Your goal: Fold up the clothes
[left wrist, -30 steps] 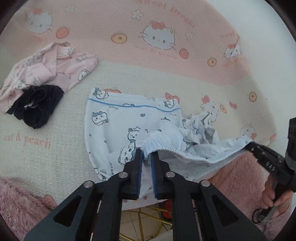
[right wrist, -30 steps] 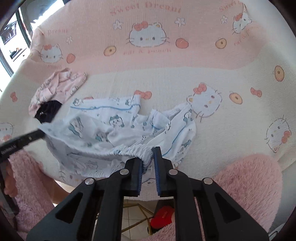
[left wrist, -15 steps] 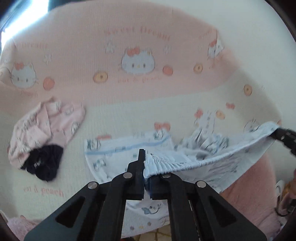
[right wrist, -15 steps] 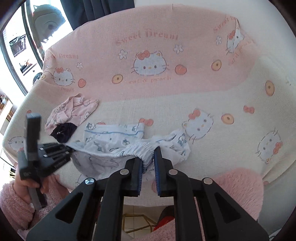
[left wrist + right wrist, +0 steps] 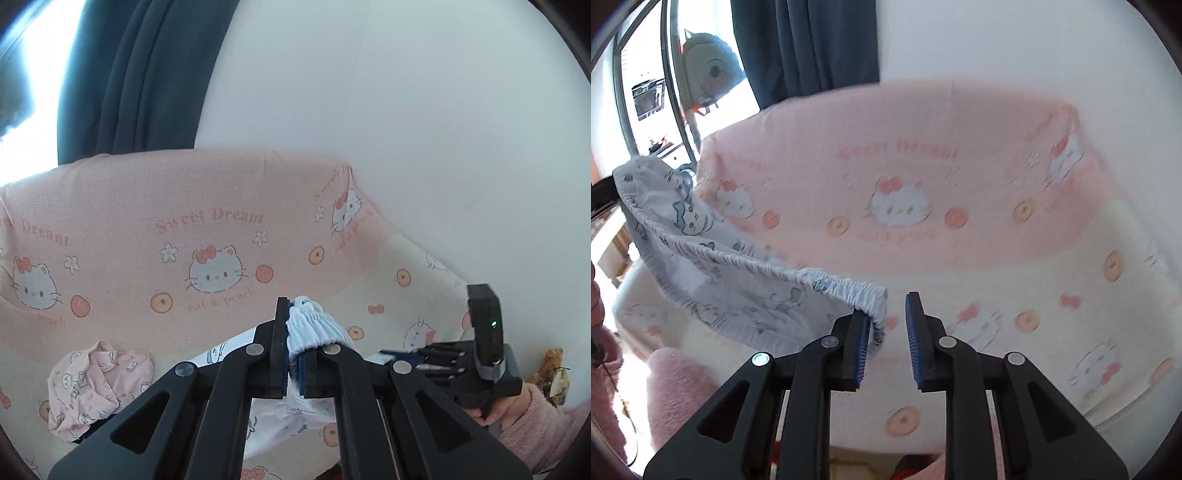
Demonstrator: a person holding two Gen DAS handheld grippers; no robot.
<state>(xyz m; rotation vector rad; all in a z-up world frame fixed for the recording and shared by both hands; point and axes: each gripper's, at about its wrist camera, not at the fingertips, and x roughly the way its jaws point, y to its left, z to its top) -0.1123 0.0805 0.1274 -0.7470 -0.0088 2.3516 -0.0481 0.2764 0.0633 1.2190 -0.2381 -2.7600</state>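
Observation:
Light blue cartoon-print pants (image 5: 314,328) hang above the sofa, lifted by their elastic waistband. My left gripper (image 5: 293,332) is shut on a bunched piece of that waistband, which bulges out over its fingertips. In the right wrist view the waistband (image 5: 738,269) stretches from the upper left down to my right gripper (image 5: 888,306). That gripper's jaws are opening: the waistband's end droops against the left pad (image 5: 862,332), and the right pad stands clear of it. In the left wrist view my right gripper (image 5: 402,357) shows at the right, held by a hand in a pink fuzzy sleeve (image 5: 546,421).
The sofa wears a pink and cream cat-print cover (image 5: 221,229). A crumpled pink garment (image 5: 99,384) lies on the seat at the left with a dark garment (image 5: 92,428) under it. Behind are a dark curtain (image 5: 140,74), a bright window and a white wall.
Both grippers have risen and lifted the pants off the seat. The left jaws closed on the waistband. The right jaws have parted and no longer pinch it.

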